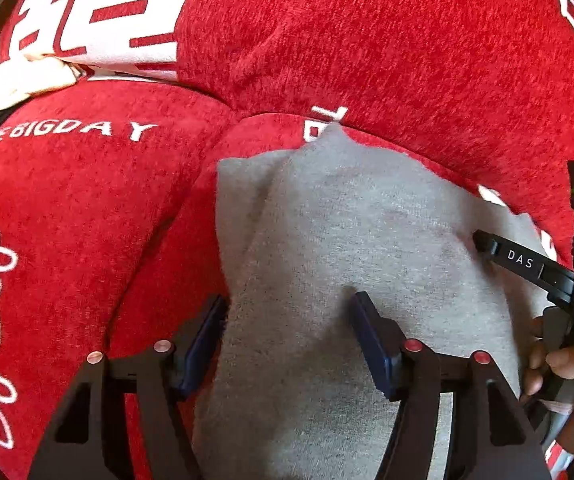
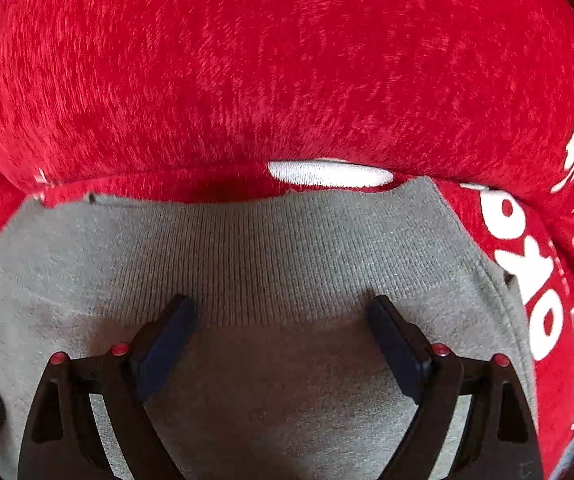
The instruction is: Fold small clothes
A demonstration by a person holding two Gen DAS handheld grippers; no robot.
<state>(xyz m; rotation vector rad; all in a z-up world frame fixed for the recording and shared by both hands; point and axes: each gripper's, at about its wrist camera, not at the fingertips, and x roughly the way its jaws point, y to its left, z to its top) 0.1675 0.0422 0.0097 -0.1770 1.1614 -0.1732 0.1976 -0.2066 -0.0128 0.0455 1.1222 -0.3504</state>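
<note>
A small grey knit garment (image 1: 347, 248) lies on a red sofa seat (image 1: 87, 240). My left gripper (image 1: 289, 312) is open, low over the garment's left part, its left finger at the cloth's left edge. My right gripper (image 2: 283, 316) is open and hovers just above the garment's ribbed band (image 2: 267, 252), holding nothing. The right gripper's finger (image 1: 523, 262) also shows at the right of the left wrist view, resting at the garment's right side, with the person's hand (image 1: 567, 364) below it.
The red sofa backrest (image 2: 267, 72) with white lettering rises right behind the garment. A white cloth (image 1: 19, 80) lies at the far left on the sofa. White print covers the seat to the right (image 2: 543, 304).
</note>
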